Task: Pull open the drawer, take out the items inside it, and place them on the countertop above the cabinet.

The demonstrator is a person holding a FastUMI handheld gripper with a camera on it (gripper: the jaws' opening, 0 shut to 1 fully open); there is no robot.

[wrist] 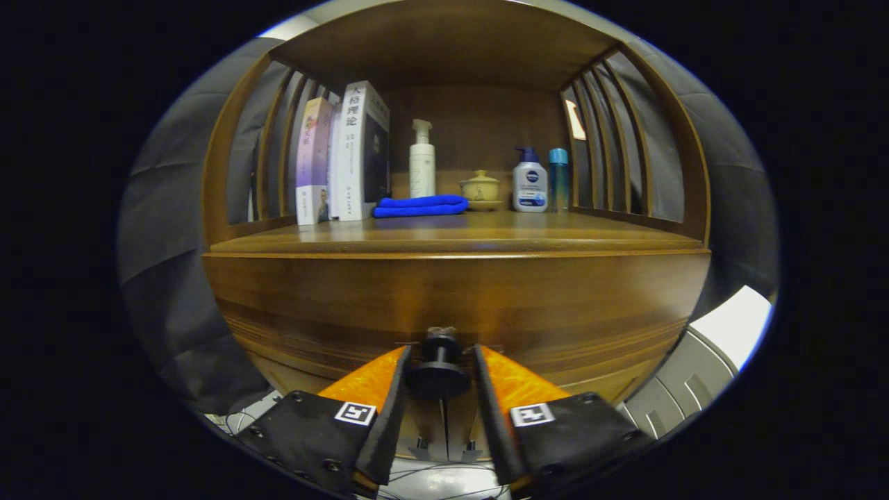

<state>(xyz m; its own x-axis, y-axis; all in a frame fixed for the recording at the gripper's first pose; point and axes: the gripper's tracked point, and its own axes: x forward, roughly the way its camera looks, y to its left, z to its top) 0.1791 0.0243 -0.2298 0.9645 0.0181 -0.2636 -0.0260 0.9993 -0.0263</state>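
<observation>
The wooden cabinet (455,305) fills the near scene, its drawer front (555,326) closed flush under the countertop (451,239). Far back on the countertop stand books (344,156) at left, a folded blue cloth (420,205), a white pump bottle (421,163), a lidded cup (480,187) and two bottles (538,179) at right. The dark drawer knob (439,368) sits between the gripper (440,364) fingers, which flank it narrowly; whether they press it cannot be told.

Dim, warm light with a shadowed shelf recess, sharp focus, and strong fisheye bending toward the edges.

Glossy wooden cabinet (451,298), matt dark knob (437,371)
</observation>
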